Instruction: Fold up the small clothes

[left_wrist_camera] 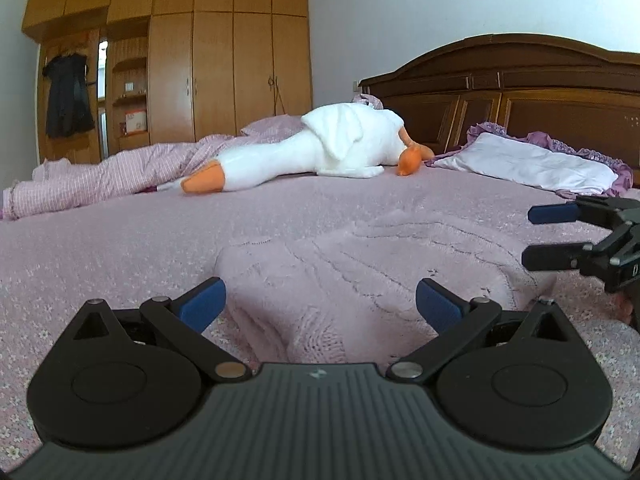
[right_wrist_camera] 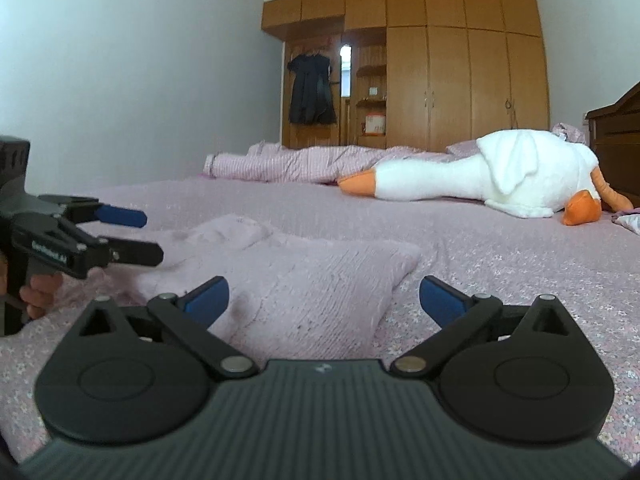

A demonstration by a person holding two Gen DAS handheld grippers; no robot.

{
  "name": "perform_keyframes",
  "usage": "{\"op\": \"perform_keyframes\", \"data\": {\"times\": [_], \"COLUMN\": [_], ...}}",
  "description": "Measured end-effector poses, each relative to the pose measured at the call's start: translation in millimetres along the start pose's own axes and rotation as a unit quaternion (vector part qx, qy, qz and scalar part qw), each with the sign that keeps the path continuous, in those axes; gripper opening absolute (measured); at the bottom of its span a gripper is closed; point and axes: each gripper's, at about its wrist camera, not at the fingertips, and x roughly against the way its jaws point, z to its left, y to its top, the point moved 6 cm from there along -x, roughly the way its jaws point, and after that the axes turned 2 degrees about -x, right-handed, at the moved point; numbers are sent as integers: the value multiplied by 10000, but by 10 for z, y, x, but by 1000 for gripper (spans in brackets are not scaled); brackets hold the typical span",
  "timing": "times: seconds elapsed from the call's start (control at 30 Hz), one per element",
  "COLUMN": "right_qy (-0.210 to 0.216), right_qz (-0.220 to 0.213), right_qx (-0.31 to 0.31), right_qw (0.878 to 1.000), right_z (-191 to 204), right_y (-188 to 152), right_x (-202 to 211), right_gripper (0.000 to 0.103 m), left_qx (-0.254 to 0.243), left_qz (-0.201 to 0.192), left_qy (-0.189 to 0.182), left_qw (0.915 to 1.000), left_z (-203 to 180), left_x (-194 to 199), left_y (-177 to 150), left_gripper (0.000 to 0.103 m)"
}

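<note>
A small pale pink knitted garment (left_wrist_camera: pixel 360 276) lies bunched on the bed, its near part between my left gripper's fingers. My left gripper (left_wrist_camera: pixel 320 306) is open, low over the garment's near edge, with nothing pinched. It also shows at the left of the right wrist view, my left gripper (right_wrist_camera: pixel 150 236) reaching over the garment's (right_wrist_camera: pixel 288 280) left side. My right gripper (right_wrist_camera: pixel 324 300) is open over the garment's near corner. In the left wrist view my right gripper (left_wrist_camera: pixel 528 236) comes in from the right edge, open, beside the garment.
The bed has a pink flowered cover (left_wrist_camera: pixel 100 264). A big white plush goose (left_wrist_camera: pixel 320 148) lies across the far side, with a rumpled striped quilt (left_wrist_camera: pixel 100 176) left of it and a pillow (left_wrist_camera: pixel 532 164) by the dark headboard (left_wrist_camera: pixel 520 92). A wooden wardrobe (right_wrist_camera: pixel 440 72) stands behind.
</note>
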Motion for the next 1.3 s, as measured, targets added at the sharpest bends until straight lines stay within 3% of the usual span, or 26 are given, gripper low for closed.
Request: {"op": "perform_keyframes", "data": {"times": [1.3], "right_qy": [-38], "right_qz": [154], "right_qx": [164], "right_qw": [9997], "right_z": [85], "right_y": [-15], "right_x": [-49], "right_gripper": [103], "left_qx": [136], "left_qz": [-10], "left_qy": [11], "left_qw": [9999], "left_z": [31], "left_x": [-1], "left_y": [9], "left_gripper": [103]}}
